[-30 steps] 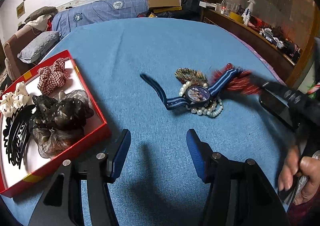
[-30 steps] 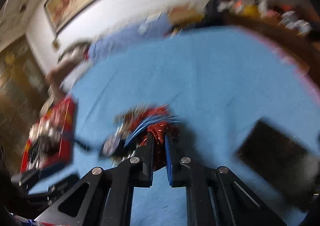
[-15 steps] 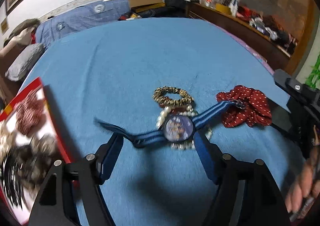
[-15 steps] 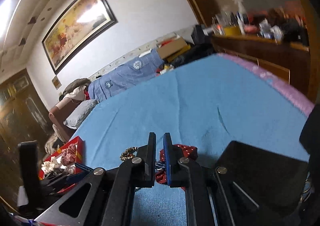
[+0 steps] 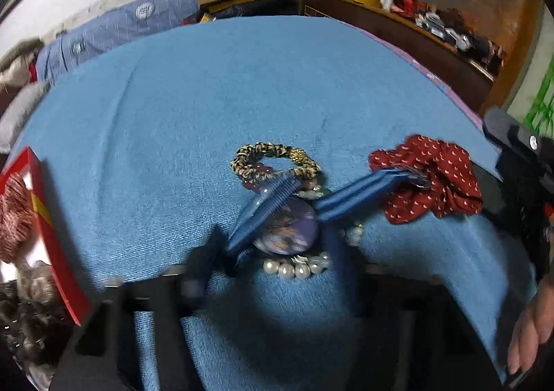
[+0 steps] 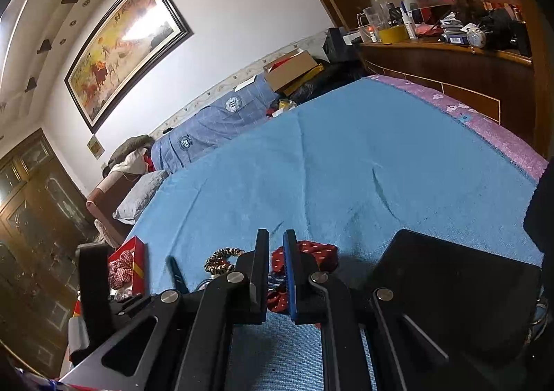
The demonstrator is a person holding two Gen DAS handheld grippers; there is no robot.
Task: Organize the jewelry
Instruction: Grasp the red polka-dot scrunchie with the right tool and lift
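Judging from the layout, somewhere around halfway through. Spread under everything, a bed in a blue cover, serving as the work surface. Well to the left of the watch, at the bed's edge, a red box already loaded with hair ties and dark clips, so counted as done. Right of the watch and well apart from it, a flat black slab, no part of the sorting as far as can be told. Straddling the watch, the left gripper, jaws just now closing, half-spread with the watch face between them; too smeared to tell whether the pads press on it yet. Right of the watch, the right gripper, fingers pressed together, nothing visibly pinched, and a hand low at the far right. Just right of the watch, touching its strap end, a red dotted scrunchie, lying loose on the cover. Then the watch itself: round face up, one striped blue strap folded back over it, the other running out rightward. Just beyond the watch, touching it, a leopard-print scrunchie. Tucked under the watch's near side, a pearl bracelet, partly hidden. Left to do, on this reading: four loose pieces to carry over to the box, probably the watch first.
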